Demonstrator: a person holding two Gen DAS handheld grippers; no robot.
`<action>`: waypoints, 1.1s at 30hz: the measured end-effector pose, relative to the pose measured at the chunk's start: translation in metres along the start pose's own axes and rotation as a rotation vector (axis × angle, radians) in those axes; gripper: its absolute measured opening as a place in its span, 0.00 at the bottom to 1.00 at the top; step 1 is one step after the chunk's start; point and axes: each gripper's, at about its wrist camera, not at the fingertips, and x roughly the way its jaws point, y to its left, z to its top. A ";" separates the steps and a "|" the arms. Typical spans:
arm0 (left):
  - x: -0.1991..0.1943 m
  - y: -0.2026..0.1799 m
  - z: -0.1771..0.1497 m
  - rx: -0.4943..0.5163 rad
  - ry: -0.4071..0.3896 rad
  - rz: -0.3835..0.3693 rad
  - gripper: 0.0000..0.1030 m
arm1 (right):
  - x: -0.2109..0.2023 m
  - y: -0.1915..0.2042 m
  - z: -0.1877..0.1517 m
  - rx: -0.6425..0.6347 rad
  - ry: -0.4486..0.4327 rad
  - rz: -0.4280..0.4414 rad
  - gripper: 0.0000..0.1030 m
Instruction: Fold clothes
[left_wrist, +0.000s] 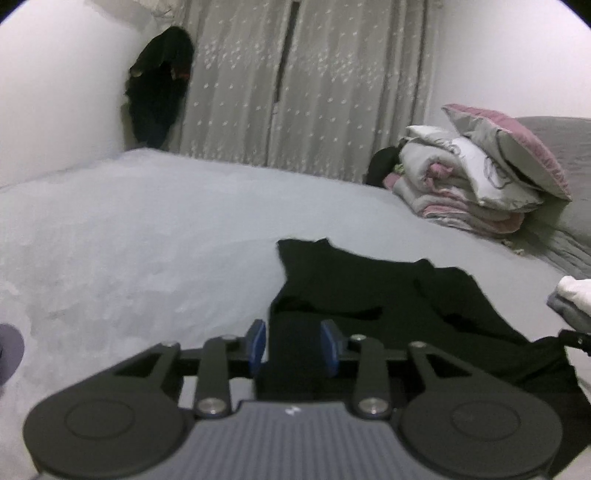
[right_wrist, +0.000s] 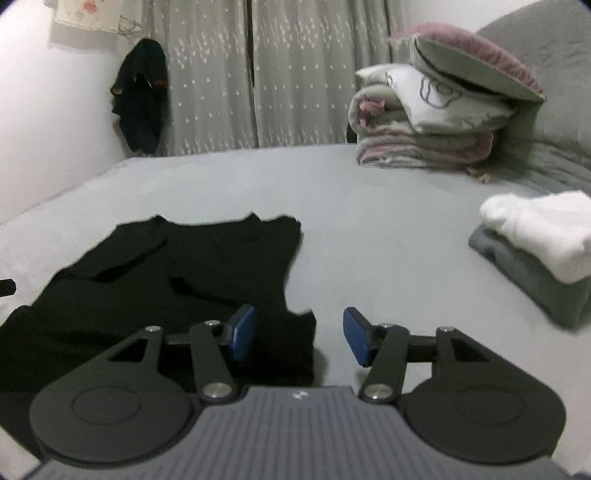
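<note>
A black garment (left_wrist: 369, 295) lies spread on the grey bed sheet (left_wrist: 129, 240); it also shows in the right wrist view (right_wrist: 184, 266). My left gripper (left_wrist: 293, 347) is open, its blue pads on either side of the garment's near left edge. My right gripper (right_wrist: 299, 338) is open at the garment's near right corner, with the left pad over the cloth and the right pad over bare sheet (right_wrist: 369, 221). Neither gripper holds cloth.
A folded white garment on a folded grey one (right_wrist: 535, 243) sits at the right on the bed. A stack of quilts and pillows (right_wrist: 436, 110) stands at the far right. Dark clothing (right_wrist: 142, 99) hangs on the wall by the curtains (right_wrist: 295, 74).
</note>
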 end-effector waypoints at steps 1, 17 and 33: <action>-0.001 -0.003 0.000 0.009 -0.003 -0.021 0.34 | -0.003 0.002 0.001 -0.001 -0.009 0.010 0.55; 0.037 -0.030 -0.021 0.148 0.204 -0.168 0.34 | 0.040 0.047 -0.005 -0.120 0.161 0.162 0.35; 0.013 -0.016 -0.004 0.092 0.162 -0.161 0.44 | 0.001 0.008 0.008 0.033 0.090 0.102 0.37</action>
